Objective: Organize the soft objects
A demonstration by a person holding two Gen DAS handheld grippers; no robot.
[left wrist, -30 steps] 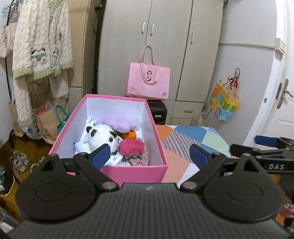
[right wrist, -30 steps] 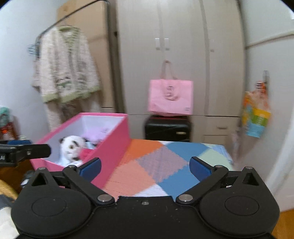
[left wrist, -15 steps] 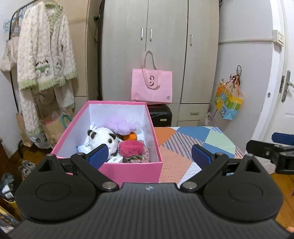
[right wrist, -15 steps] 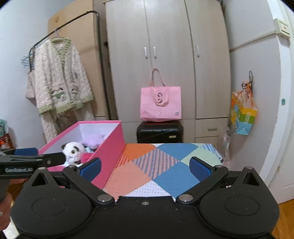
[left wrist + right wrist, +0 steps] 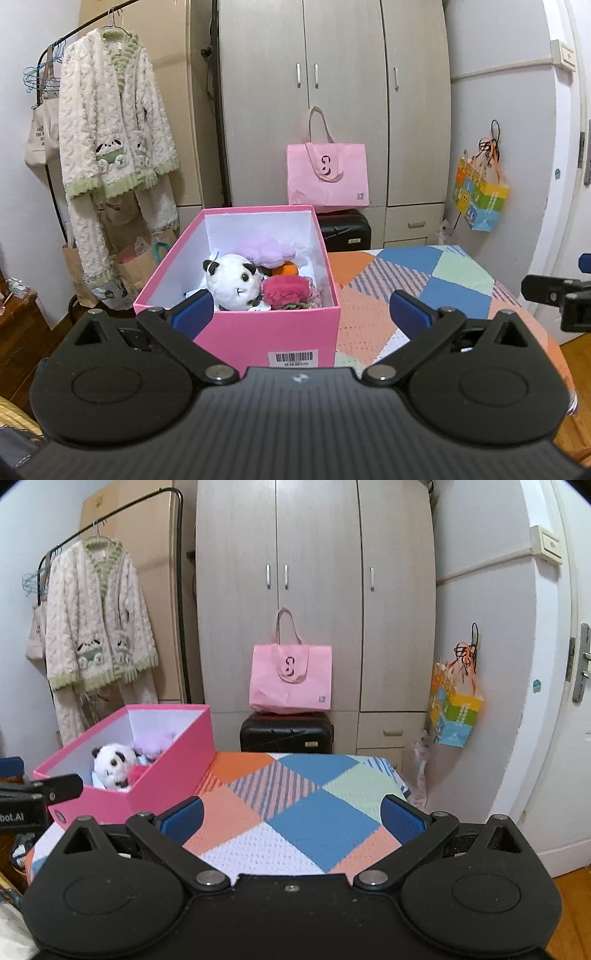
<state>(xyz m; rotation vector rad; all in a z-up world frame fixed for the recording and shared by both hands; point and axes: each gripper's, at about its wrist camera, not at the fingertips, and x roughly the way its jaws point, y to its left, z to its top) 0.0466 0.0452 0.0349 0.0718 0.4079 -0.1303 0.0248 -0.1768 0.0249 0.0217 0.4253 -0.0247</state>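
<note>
A pink box (image 5: 258, 332) stands on the left of a patchwork-covered table (image 5: 373, 317). Inside lie a white panda plush (image 5: 231, 282), a lilac plush (image 5: 264, 251), an orange toy (image 5: 284, 269) and a magenta fluffy toy (image 5: 288, 290). My left gripper (image 5: 301, 314) is open and empty, held back from the box's near wall. My right gripper (image 5: 291, 814) is open and empty above the cloth (image 5: 295, 812), right of the box (image 5: 166, 771). The panda (image 5: 112, 762) shows there too.
A pink tote bag (image 5: 290, 679) sits on a black suitcase (image 5: 286, 733) against the wardrobe (image 5: 314, 590). A fluffy robe (image 5: 114, 129) hangs on a rack at left. A colourful gift bag (image 5: 454, 709) hangs at right by a white door (image 5: 576, 664).
Both grippers have pulled back and risen away from the box, which now looks smaller and farther. Both stay open and empty. The toys in the box have not moved.
</note>
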